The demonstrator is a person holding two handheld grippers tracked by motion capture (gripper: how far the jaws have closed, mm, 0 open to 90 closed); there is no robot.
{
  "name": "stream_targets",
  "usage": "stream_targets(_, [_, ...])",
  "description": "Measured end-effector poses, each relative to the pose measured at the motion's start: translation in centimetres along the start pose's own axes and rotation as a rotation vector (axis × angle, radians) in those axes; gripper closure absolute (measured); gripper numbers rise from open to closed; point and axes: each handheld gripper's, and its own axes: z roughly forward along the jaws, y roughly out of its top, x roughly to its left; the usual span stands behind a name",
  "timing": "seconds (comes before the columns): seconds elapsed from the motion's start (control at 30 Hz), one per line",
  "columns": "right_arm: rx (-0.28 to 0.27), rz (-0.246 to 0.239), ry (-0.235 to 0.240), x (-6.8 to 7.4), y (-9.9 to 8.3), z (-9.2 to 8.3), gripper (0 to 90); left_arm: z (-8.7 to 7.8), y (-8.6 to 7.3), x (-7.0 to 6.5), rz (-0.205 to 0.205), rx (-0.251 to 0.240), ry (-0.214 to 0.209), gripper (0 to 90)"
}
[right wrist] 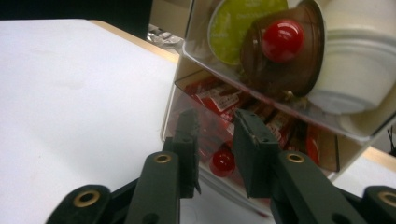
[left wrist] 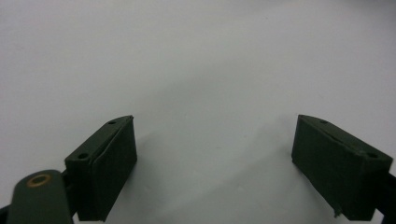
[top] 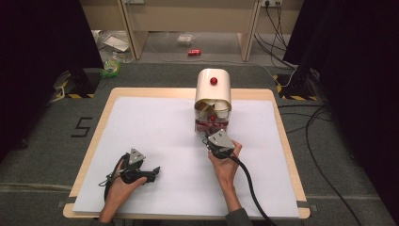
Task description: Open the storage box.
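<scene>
A cream-topped storage box (top: pixel 213 89) with a red button on top stands at the table's far middle. Its clear upper drawer (right wrist: pixel 261 88) holds a green-lidded capsule (right wrist: pixel 243 23), a brown one (right wrist: pixel 299 74) and a white one (right wrist: pixel 355 70), and carries a red knob (right wrist: pixel 281 39). The lower drawer holds red packets (right wrist: pixel 215 98). My right gripper (top: pixel 211 133) (right wrist: pixel 215 114) is at this drawer's front, jaws drawn close around its small red knob (right wrist: pixel 222 162). My left gripper (top: pixel 153 172) (left wrist: pixel 215 140) rests open over the white sheet, nothing between its fingers.
A white sheet (top: pixel 164 127) covers the wooden table (top: pixel 284 132). Black curtains flank both sides. Cables (top: pixel 320 141) run over the floor at right, and a red can (top: pixel 194 52) and litter lie under the far bench.
</scene>
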Motion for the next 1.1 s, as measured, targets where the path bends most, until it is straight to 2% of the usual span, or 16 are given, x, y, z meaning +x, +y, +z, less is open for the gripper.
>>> stream_targets(0.07, [0.007, -0.023, 0.017, -0.2, 0.2, 0.1, 67.8, 0.0, 0.0, 0.0, 0.000, 0.000, 0.000, 13.1])
stream_targets(0.13, [0.035, -0.079, 0.037, -0.5, 0.3, 0.4, 64.8, 0.0, 0.0, 0.0, 0.000, 0.000, 0.000, 13.1])
stream_targets(0.17, [0.035, -0.079, 0.037, -0.5, 0.3, 0.4, 64.8, 0.0, 0.0, 0.0, 0.000, 0.000, 0.000, 13.1])
stream_targets(0.2, [0.049, -0.143, 0.035, -0.8, 0.4, 0.5, 64.0, 0.0, 0.0, 0.0, 0.000, 0.000, -0.001, 13.1])
stream_targets(0.23, [0.049, -0.143, 0.035, -0.8, 0.4, 0.5, 64.0, 0.0, 0.0, 0.0, 0.000, 0.000, 0.000, 13.1])
stream_targets(0.3, [0.063, -0.178, 0.043, -1.0, 0.4, 0.6, 62.7, 0.0, 0.0, 0.0, 0.000, 0.000, 0.000, 13.1])
stream_targets(0.37, [0.068, -0.239, 0.053, -1.3, 0.5, 0.8, 61.2, 0.0, 0.0, 0.0, 0.000, 0.000, 0.000, 13.1])
stream_targets(0.43, [0.073, -0.275, 0.059, -1.5, 0.6, 1.0, 60.7, 0.0, 0.0, 0.0, 0.000, 0.000, 0.000, 13.1])
stream_targets(0.47, [0.073, -0.305, 0.077, -1.8, 0.7, 1.3, 61.0, 0.0, 0.0, 0.0, 0.000, 0.000, 0.000, 13.1])
stream_targets(0.53, [0.077, -0.307, 0.083, -1.8, 0.7, 1.3, 61.1, 0.0, 0.0, 0.0, 0.000, 0.001, 0.000, 13.1])
stream_targets(0.63, [0.096, -0.378, 0.105, -2.0, 1.0, 1.4, 60.6, 0.0, 0.0, 0.0, -0.001, 0.001, 0.000, 13.1])
stream_targets(0.7, [0.098, -0.387, 0.107, -2.0, 1.0, 1.5, 60.1, 0.0, 0.0, 0.0, -0.001, 0.000, 0.000, 13.1])
stream_targets(0.8, [0.121, -0.467, 0.107, -2.0, 0.8, 2.1, 56.1, 0.0, 0.0, 0.0, 0.000, 0.001, 0.000, 13.1])
stream_targets(0.9, [0.125, -0.454, 0.121, -2.3, 0.9, 2.2, 57.7, 0.0, 0.0, 0.0, -0.001, 0.000, -0.001, 13.1])
stream_targets(1.03, [0.129, -0.469, 0.134, -2.4, 0.9, 2.3, 57.3, 0.0, 0.0, 0.0, -0.001, 0.000, -0.001, 13.1])
stream_targets(1.1, [0.135, -0.462, 0.146, -2.6, 1.0, 2.3, 58.2, 0.0, 0.0, 0.0, -0.001, 0.000, -0.001, 13.1])
